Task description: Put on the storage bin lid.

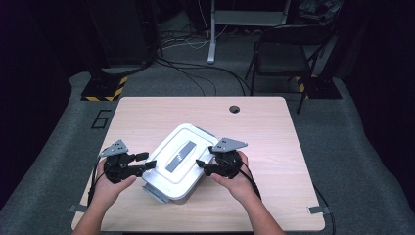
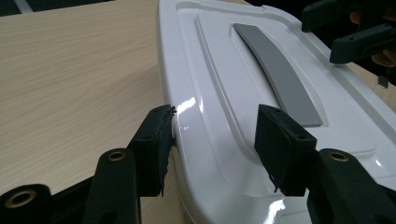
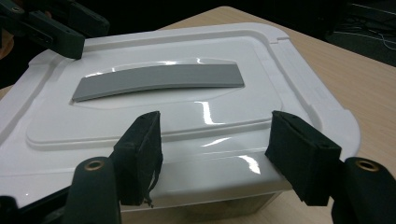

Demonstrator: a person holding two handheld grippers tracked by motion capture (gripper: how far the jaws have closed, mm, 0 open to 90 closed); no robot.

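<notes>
With the white box (image 1: pixel 177 162) lying askew mid-table, each gripper stands at one long side of its lid (image 3: pixel 154 107). The left gripper (image 2: pixel 212 140) and right gripper (image 3: pixel 215 144) both gape, holding nothing, one left pad (image 2: pixel 156 140) touching the rim. Likely the lid comes off next: catch both edges evenly, then lift level.

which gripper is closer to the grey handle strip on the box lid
Right, narrowly. The right gripper sits at the lid's long edge beside the grey strip; the left gripper sits at the opposite edge, slightly farther.
</notes>
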